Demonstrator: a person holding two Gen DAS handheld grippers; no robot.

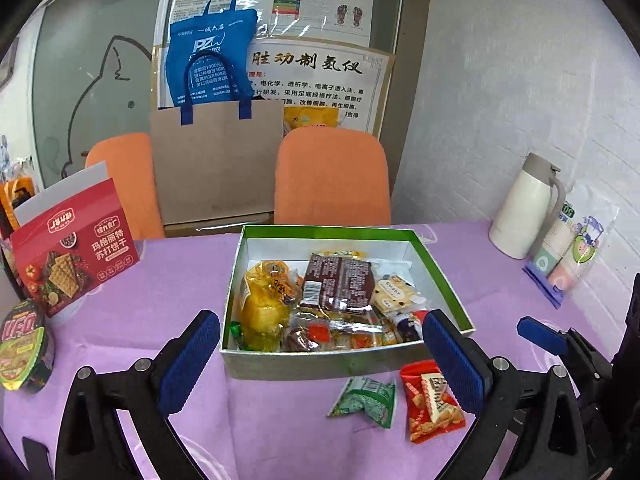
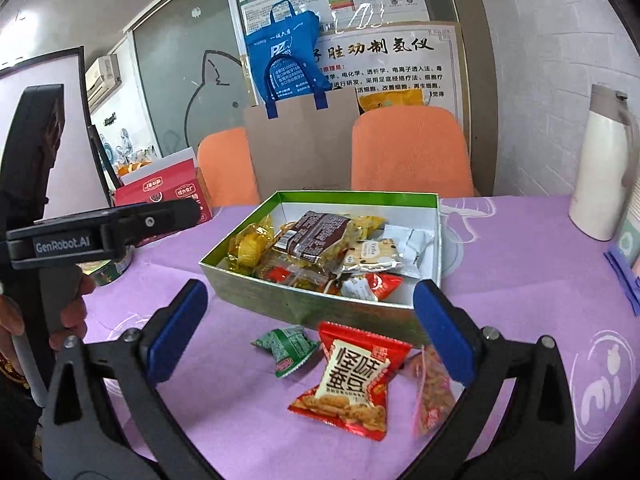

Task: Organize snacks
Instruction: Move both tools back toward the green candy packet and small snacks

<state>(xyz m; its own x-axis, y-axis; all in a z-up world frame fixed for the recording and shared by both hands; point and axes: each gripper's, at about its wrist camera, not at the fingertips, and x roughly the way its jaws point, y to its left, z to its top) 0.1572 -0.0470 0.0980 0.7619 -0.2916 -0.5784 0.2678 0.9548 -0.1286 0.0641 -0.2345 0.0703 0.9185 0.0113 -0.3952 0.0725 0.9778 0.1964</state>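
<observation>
An open box with a green rim (image 1: 440,268) (image 2: 248,284) sits mid-table on the purple cloth and holds several wrapped snacks. In front of it lie a green packet (image 1: 366,400) (image 2: 288,346), a red packet (image 1: 430,404) (image 2: 352,384) and a pinkish clear packet (image 2: 434,392). My left gripper (image 1: 320,356) is open and empty, just before the box's near wall. My right gripper (image 2: 312,328) is open and empty, its fingers either side of the loose packets and above them. The right gripper's blue fingertip (image 1: 540,334) shows at the right of the left wrist view.
A red cracker box (image 1: 76,256) (image 2: 168,192) and a UFO noodle bowl (image 1: 24,348) stand at the left. A white thermos (image 1: 524,208) (image 2: 604,168) and a sleeve of paper cups (image 1: 568,248) stand at the right. Orange chairs (image 1: 332,176) are behind the table.
</observation>
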